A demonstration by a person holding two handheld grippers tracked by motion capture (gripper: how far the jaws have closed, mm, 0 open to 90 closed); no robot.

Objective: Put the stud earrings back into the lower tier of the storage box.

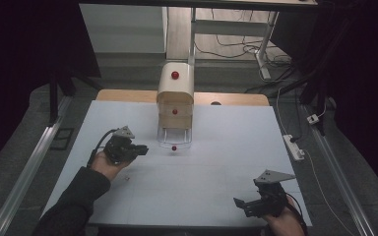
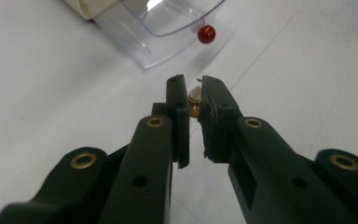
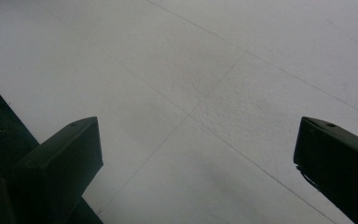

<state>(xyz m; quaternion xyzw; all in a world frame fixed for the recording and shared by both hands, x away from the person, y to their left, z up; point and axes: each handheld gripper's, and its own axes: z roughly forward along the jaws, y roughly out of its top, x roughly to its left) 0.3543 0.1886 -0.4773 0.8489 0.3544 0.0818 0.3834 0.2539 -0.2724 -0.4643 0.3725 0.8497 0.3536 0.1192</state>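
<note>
A cream mini cabinet [image 1: 175,91] with red knobs stands at the table's far middle. Its clear bottom drawer [image 1: 174,136] is pulled out toward me, red knob [image 1: 174,147] in front. My left gripper [image 1: 141,149] hovers just left of that drawer, lying level and pointing right at it. In the left gripper view the jaws are nearly together around a small brass-and-white piece [image 2: 195,97], with my left gripper [image 2: 194,85] shut on it; the clear drawer [image 2: 161,28] and its red knob [image 2: 206,34] lie just ahead. My right gripper [image 1: 239,203] rests open near the front right edge, and in its own view my right gripper [image 3: 199,144] has bare table between the jaws.
A tiny speck-like object [image 1: 126,178] lies on the white table [image 1: 216,162] beside my left wrist. A power strip [image 1: 293,146] and cables lie past the table's right edge. Desk legs and wires stand behind the cabinet.
</note>
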